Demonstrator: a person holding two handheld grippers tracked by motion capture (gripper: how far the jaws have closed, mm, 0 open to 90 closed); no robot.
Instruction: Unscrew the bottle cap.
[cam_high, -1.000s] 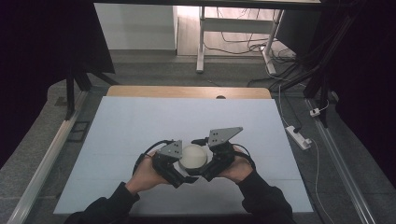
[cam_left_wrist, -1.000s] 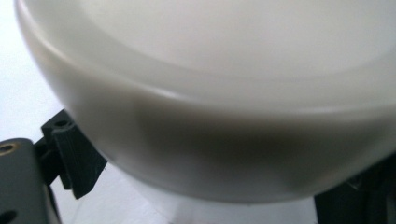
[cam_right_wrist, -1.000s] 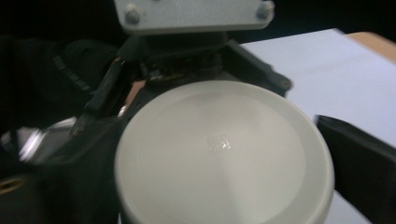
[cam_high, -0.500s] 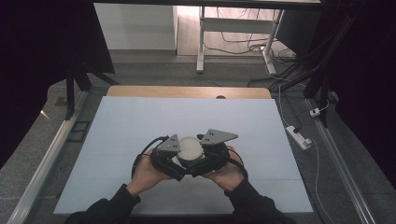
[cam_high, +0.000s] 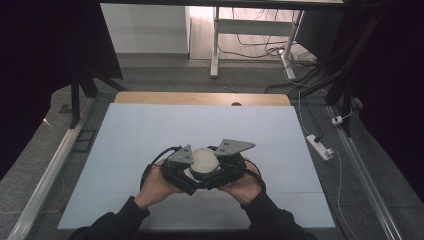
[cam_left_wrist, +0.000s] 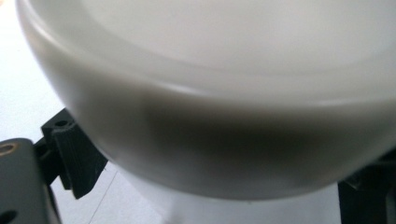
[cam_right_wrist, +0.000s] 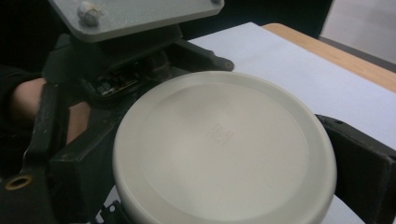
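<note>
White tabletop (cam_high: 150, 130), near edge: round white lid (cam_high: 204, 159) clamped between left gripper (cam_high: 186, 172) and right gripper (cam_high: 220, 172), both clenched on its rim. Judged rigid, light, smooth and slippery; best taken by opposite rim edges.

A lab-like recording space: a white-covered tabletop (cam_high: 150, 130) framed by dark curtains (cam_high: 45, 45), loose cables (cam_high: 260, 47) and a power strip (cam_high: 320, 146) on grey carpet (cam_high: 165, 70).
</note>
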